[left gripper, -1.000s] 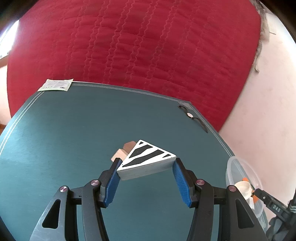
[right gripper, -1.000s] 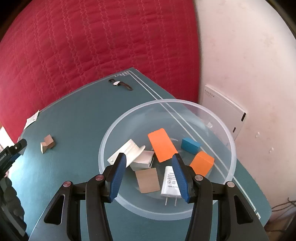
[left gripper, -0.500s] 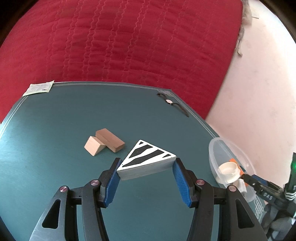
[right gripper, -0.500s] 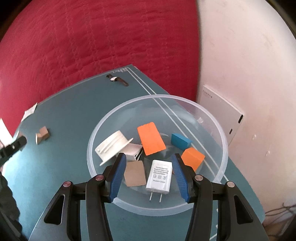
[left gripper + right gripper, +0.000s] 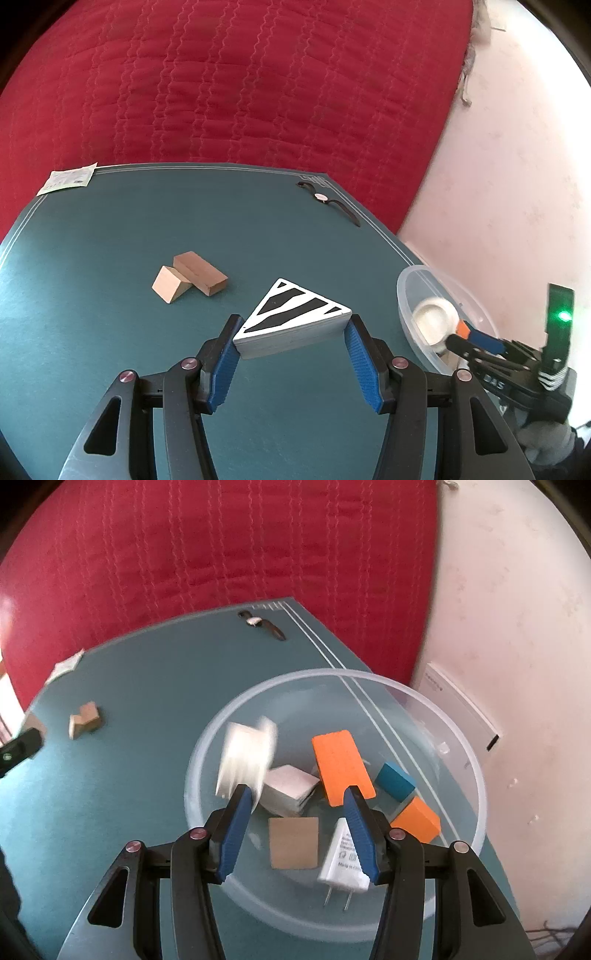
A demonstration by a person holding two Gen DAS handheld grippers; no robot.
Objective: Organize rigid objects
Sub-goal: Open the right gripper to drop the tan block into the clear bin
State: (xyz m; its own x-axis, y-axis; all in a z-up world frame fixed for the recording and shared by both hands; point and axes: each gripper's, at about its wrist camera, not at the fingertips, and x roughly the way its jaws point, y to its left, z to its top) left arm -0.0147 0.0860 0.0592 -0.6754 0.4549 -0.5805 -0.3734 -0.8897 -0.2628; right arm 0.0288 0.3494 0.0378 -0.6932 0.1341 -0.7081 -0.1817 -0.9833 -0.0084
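My left gripper [image 5: 291, 328] is shut on a white triangular block with black stripes [image 5: 291, 317], held above the teal table [image 5: 110, 350]. Two wooden blocks [image 5: 190, 280] lie on the table ahead and left; they also show in the right wrist view [image 5: 85, 720]. My right gripper [image 5: 295, 794] is open and empty over the clear plastic bowl [image 5: 458, 734]. In the bowl lie orange blocks [image 5: 341, 764], a blue block [image 5: 395, 781], a white charger [image 5: 345, 860], a brown tile [image 5: 293, 842], a white square box [image 5: 288, 786] and a blurred white piece [image 5: 245, 760]. The bowl's rim shows in the left wrist view [image 5: 413, 273].
A black wristwatch [image 5: 328, 201] lies near the table's far corner. A paper packet [image 5: 68, 179] lies at the far left edge. A red quilted cloth [image 5: 240, 81] hangs behind the table. A pale wall [image 5: 517, 609] and a white flat box [image 5: 461, 705] are to the right.
My left gripper has swung right with the striped block, bringing the bowl into its view. In the bowl the white piece has shifted and is blurred; my right gripper moved closer over the bowl.
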